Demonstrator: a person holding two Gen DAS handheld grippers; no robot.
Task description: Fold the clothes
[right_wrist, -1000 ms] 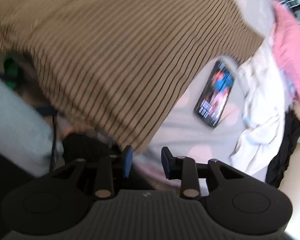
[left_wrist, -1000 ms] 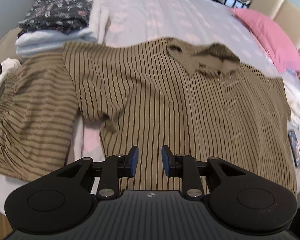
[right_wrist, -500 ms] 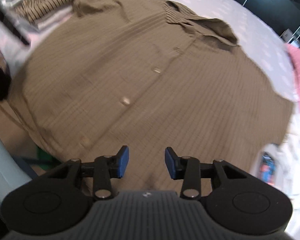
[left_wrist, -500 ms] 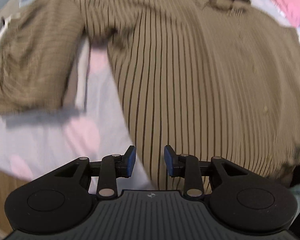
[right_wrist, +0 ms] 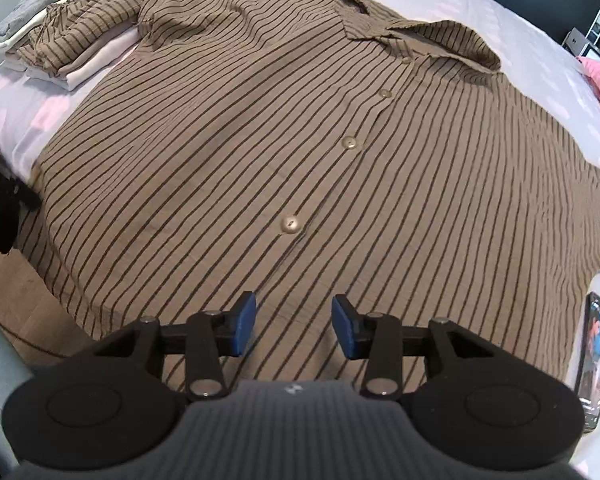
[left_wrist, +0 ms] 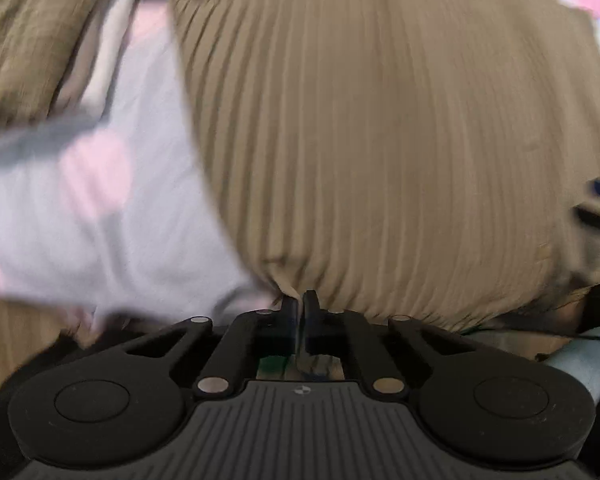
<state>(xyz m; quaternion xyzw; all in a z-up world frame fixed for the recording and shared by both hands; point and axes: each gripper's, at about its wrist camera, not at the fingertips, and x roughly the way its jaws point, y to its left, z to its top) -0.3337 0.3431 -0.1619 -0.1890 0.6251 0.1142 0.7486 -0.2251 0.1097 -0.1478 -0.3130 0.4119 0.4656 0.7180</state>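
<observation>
Our left gripper (left_wrist: 300, 307) pinched shut on the striped shirt (right_wrist: 300, 152) hem — near-left corner, right gripper (right_wrist: 293, 324) opening above the fabric, nothing held.

I read no text, label, brand or number anywhere. Phone (right_wrist: 596, 364) screen on bed lit, picture only, nothing legible to me.

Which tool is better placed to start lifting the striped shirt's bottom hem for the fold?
Left. The left tool is shut on the striped shirt at its hem corner. The right tool hovers above the hem, opening, nothing between its pads.
</observation>
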